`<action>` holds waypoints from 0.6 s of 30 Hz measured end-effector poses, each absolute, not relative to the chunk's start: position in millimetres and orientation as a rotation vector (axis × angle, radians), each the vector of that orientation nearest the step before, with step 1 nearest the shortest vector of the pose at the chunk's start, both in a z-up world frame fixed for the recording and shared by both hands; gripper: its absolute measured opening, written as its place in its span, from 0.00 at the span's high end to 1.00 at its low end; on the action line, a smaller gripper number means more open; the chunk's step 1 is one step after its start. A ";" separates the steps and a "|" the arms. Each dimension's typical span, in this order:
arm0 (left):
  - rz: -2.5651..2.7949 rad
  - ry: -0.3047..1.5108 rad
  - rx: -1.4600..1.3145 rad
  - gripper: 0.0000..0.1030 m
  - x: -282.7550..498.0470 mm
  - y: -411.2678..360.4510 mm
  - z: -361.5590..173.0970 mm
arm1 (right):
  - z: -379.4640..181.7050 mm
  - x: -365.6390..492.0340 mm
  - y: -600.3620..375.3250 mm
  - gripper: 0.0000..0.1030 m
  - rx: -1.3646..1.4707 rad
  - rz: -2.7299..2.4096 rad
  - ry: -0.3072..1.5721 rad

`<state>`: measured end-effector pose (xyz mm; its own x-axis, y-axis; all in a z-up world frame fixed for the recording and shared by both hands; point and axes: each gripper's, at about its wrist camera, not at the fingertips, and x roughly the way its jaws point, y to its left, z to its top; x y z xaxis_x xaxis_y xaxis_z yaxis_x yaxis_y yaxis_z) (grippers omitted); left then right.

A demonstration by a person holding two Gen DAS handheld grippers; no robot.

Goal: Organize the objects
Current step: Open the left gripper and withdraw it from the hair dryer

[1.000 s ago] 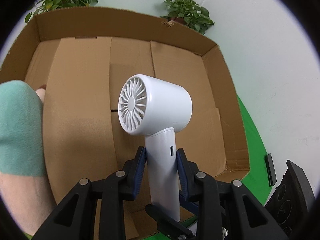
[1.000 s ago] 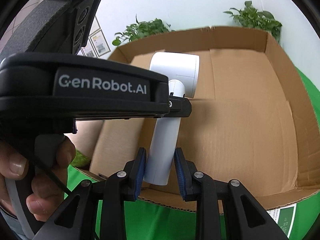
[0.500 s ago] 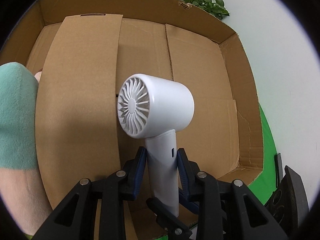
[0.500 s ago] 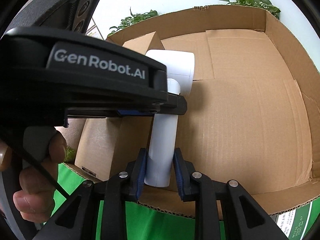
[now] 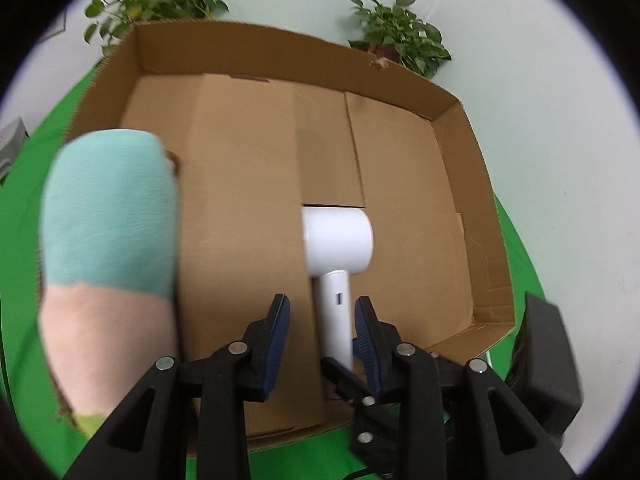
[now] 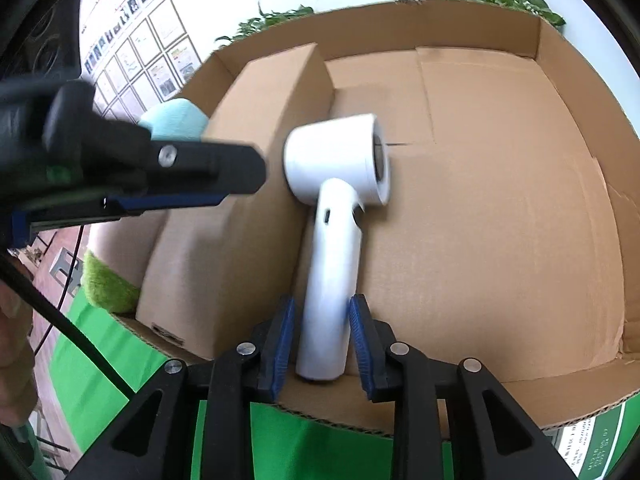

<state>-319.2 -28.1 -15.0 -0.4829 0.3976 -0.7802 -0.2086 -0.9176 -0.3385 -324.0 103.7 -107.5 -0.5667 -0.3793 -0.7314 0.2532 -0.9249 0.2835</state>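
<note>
A white handheld fan (image 6: 334, 216) lies on the floor of the brown cardboard box (image 6: 520, 208), head toward the far wall. My right gripper (image 6: 322, 336) straddles its handle base with the jaws slightly parted, not pressing it. My left gripper (image 5: 322, 340) is open and drawn back, its fingers (image 5: 276, 332) standing wide of the fan's handle (image 5: 336, 312); it shows at the left of the right wrist view (image 6: 192, 176). A teal and pink plush toy (image 5: 108, 248) stands in the box's left part.
A raised cardboard flap (image 6: 248, 184) divides the box just left of the fan. Green cloth (image 6: 320, 448) covers the table in front. Potted plants (image 5: 400, 36) stand behind the box. A fuzzy green object (image 6: 108, 284) lies at the box's left corner.
The fan went from held upright to lying on the box floor. My left gripper opened and pulled back from the handle. My right gripper's jaws loosened around the handle base.
</note>
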 end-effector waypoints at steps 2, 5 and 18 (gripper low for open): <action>2.451 -0.273 -1.329 0.68 -311.2 -35.5 -13.2 | -103.7 -323.8 103.5 0.69 1.195 -2.488 -0.212; 2.485 -0.258 -1.300 0.68 -301.1 -45.9 -12.2 | -98.8 -323.0 109.9 0.56 1.189 -2.490 -0.231; 2.813 -0.119 -0.847 0.19 -226.5 -45.1 15.0 | -61.3 -237.3 150.2 0.01 1.133 -2.651 -0.034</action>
<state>-226.5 -45.1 15.0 -0.8154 0.2145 -0.5376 -0.1682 -0.9765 -0.1346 -237.3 150.2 -61.3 -0.6629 -0.2440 -0.7078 0.2255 -0.9666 0.1220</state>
